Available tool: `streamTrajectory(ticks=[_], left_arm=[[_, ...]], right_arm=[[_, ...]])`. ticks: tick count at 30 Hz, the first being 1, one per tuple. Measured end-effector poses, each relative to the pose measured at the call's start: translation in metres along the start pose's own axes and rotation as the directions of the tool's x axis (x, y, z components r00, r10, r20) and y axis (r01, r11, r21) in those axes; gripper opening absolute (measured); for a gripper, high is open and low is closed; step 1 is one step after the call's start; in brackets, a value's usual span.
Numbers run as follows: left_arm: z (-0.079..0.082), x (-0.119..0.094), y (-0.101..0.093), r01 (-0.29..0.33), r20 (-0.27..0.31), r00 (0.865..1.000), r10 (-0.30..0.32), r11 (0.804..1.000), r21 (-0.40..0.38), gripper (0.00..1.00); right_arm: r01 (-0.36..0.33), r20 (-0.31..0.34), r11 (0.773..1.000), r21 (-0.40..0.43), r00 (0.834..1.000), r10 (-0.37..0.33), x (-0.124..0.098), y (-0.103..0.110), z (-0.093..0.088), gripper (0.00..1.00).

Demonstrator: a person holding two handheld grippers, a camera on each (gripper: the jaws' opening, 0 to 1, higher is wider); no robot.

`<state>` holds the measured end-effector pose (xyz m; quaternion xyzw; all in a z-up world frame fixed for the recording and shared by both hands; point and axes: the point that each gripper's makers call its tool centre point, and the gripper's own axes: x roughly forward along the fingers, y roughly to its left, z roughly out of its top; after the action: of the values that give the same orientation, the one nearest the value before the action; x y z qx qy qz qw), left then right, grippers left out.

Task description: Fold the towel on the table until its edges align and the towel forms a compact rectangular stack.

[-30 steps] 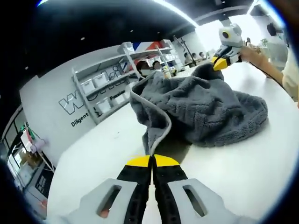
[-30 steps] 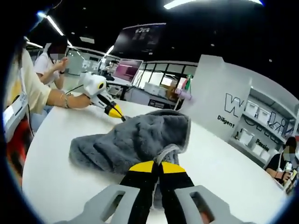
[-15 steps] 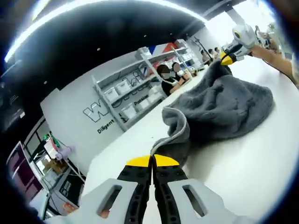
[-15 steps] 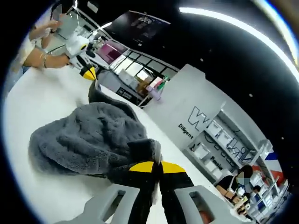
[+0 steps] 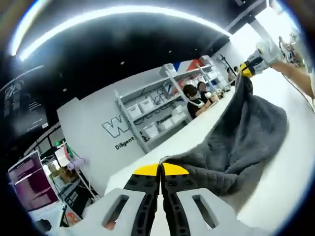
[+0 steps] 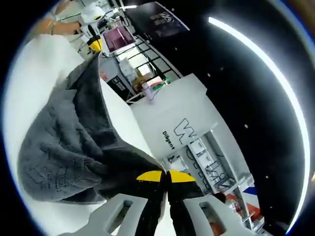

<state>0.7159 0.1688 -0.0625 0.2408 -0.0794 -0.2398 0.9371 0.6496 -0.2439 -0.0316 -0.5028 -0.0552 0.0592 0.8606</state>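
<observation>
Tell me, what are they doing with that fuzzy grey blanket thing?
A person holds a two-jaw gripper in each hand. The left gripper and the right gripper have each pinched shut on a corner of the fluffy grey towel. Its top edge is stretched between them above the white table, while the rest hangs down with its lower part resting on the tabletop. The towel is not folded yet. Other people sit by the grey shelves in the background.
</observation>
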Motion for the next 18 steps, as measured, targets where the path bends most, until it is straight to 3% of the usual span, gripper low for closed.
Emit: streamTrajectory(ticks=[7,18], left_arm=[[0.029,-0.013,0.028,-0.047,0.024,0.999,0.046,0.998,0.042,0.00],[0.091,-0.035,0.088,-0.166,0.081,0.984,0.157,0.978,0.123,0.00]], right_arm=[[0.104,0.002,0.993,-0.063,0.995,-0.104,-0.003,-0.042,0.014,0.00],[0.222,0.034,0.973,-0.057,0.975,-0.220,-0.022,-0.117,0.036,0.00]])
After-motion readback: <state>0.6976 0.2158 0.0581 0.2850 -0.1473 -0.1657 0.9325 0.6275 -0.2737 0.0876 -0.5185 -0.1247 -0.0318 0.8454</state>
